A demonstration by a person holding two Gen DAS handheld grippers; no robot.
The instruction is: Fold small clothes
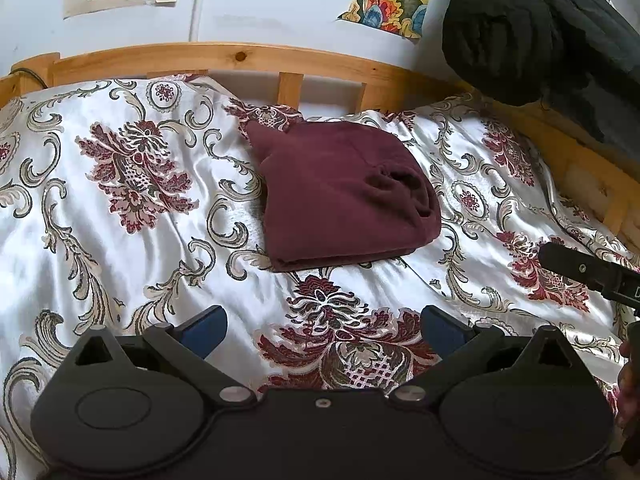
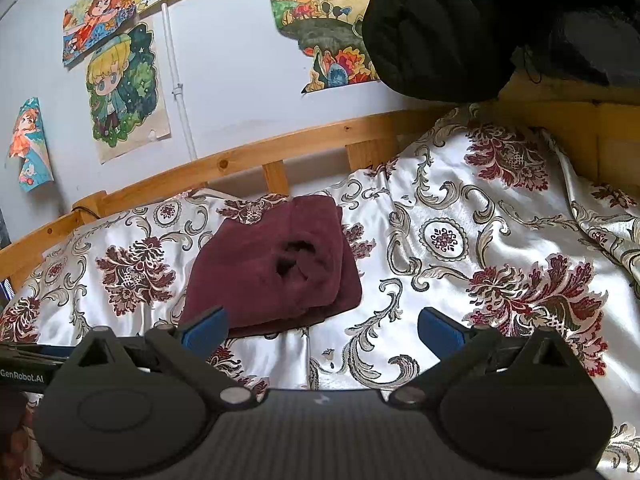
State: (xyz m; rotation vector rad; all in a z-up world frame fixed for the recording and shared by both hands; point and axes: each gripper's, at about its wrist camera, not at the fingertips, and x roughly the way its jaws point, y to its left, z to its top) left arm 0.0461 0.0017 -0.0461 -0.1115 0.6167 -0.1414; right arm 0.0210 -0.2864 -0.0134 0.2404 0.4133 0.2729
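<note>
Maroon garment (image 1: 344, 192) lay folded into a compact, roughly rectangular bundle on the bed (image 1: 120, 240), resting on the white satin bedspread with dark red floral print, near the wooden bed rail (image 1: 240, 56). One rumpled opening showed on the bundle's upper face, toward its right side. Layered edges were visible along the near side.

Left hand-held gripper (image 1: 324, 330): blue-padded fingers spread wide apart, nothing between them, held above the bedspread and short of the garment, no contact.

Right hand-held gripper (image 2: 322, 330): fingers likewise spread wide, empty. In the right wrist view its left fingertip (image 2: 206, 330) overlapped the garment's near edge; contact could not be determined.

Part of the right gripper body appeared at the right edge of the left wrist view, beside the person's hand (image 1: 628, 384).

A dark bundled item (image 1: 520, 28) sat at the bed's far right corner. Coloured drawings (image 2: 120, 92) hung on the wall behind the rail.
</note>
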